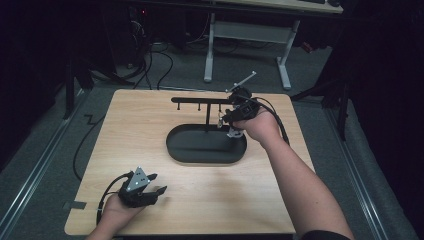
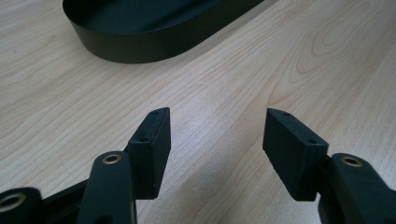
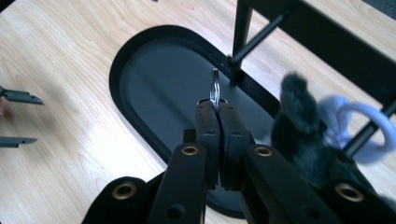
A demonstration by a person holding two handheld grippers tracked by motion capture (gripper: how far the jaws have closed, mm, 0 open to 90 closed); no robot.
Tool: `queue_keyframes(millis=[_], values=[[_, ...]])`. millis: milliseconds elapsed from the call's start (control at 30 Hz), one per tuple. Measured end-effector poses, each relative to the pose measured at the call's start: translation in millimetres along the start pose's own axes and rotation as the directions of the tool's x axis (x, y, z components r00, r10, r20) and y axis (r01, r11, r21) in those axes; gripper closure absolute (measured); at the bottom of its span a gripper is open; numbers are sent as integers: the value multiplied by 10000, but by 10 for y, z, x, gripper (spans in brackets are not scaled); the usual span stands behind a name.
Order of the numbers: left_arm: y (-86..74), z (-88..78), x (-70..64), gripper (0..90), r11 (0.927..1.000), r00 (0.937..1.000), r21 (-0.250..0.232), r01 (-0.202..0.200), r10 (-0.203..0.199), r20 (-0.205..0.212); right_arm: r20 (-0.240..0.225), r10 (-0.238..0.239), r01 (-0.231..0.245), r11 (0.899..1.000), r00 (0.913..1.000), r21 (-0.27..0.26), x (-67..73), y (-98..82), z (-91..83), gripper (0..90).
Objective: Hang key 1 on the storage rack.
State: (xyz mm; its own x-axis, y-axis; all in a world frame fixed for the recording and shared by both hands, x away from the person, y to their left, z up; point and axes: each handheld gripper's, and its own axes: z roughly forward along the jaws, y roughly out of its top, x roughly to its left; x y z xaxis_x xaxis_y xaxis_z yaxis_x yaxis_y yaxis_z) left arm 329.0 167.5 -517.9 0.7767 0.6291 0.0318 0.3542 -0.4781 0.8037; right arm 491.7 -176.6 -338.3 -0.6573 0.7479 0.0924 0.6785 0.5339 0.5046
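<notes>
My right gripper [image 3: 215,105] is shut on a thin metal key ring [image 3: 215,86], held edge-on above the black oval tray [image 3: 140,79]. A dark furry pom-pom [image 3: 299,126] and a pale loop [image 3: 362,119] hang beside the jaws, close to a peg of the black rack [image 3: 327,32]. From above, the right gripper [image 1: 235,117] sits over the tray's right end [image 1: 206,157], under the rack's crossbar [image 1: 200,100], with a pale charm [image 1: 234,133] dangling. My left gripper [image 1: 159,183] rests near the table's front left, open and empty [image 2: 217,135].
The wooden table [image 1: 150,120] carries the tray and rack at its middle. The tray's wall [image 2: 140,46] lies ahead of the left jaws. A white desk frame [image 1: 250,35] and cables [image 1: 155,60] stand on the floor beyond the table.
</notes>
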Motion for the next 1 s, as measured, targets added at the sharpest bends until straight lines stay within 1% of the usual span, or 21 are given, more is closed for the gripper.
queue_keyframes(millis=[133, 200, 233, 267, 300, 333, 400, 433, 467, 567, 700, 867, 967, 1000], values=[[-1, -3, 3, 426, 10000, 10000, -15, 9, -9, 3, -22, 24, -24, 10000, 10000, -52, -3, 48, 19, 893], [-1, -4, 5, 426, 10000, 10000, -10, 12, -12, 4, 79, 98, -97, 9999, 9999, -25, -11, 63, 20, 892], [-2, -5, 6, 426, 10000, 10000, -8, 10, -10, 3, 67, 99, -98, 9999, 9999, -70, -26, 69, 23, 892], [-2, -6, 7, 426, 10000, 10000, -8, 7, -7, 3, 80, 220, -220, 9997, 9997, -52, -32, 71, 21, 893], [-2, -6, 8, 426, 10000, 10000, -7, 10, -10, 6, 1, 218, -218, 9997, 9998, -93, -46, 73, 25, 893], [0, -10, 11, 426, 10000, 10000, 56, 6, -6, 30, -4, 238, -238, 9996, 9997, -133, -53, 76, 27, 892], [0, -10, 11, 426, 10000, 10000, 60, 13, -13, 31, -15, 233, -233, 9996, 9997, -160, -81, 78, 33, 892], [-2, -8, 9, 426, 10000, 10000, 12, 14, -14, 6, -9, 308, -308, 9994, 9995, -149, -95, 77, 33, 891], [-3, -7, 7, 426, 10000, 10000, 1, 14, -14, 7, -76, 377, -378, 9991, 9993, -190, -109, 77, 32, 891], [-4, -6, 9, 426, 10000, 10000, 20, 26, -26, 13, -73, 467, -470, 9983, 9989, -352, -137, 88, 32, 889], [-3, -9, 11, 426, 10000, 10000, 62, 16, -16, 44, 157, 399, -390, 9979, 9991, -526, -180, 107, 62, 883], [-4, -4, 13, 426, 10000, 10000, 27, 15, -15, 50, 377, 536, -514, 9970, 9978, -572, -205, 132, 100, 872], [-6, 0, 14, 426, 10000, 10000, -6, 37, -37, 31, 416, 573, -547, 9967, 9975, -600, -207, 136, 115, 839], [-5, -2, 15, 426, 10000, 10000, 26, 25, -25, 57, 479, 518, -486, 9967, 9975, -648, -208, 134, 113, 822]])
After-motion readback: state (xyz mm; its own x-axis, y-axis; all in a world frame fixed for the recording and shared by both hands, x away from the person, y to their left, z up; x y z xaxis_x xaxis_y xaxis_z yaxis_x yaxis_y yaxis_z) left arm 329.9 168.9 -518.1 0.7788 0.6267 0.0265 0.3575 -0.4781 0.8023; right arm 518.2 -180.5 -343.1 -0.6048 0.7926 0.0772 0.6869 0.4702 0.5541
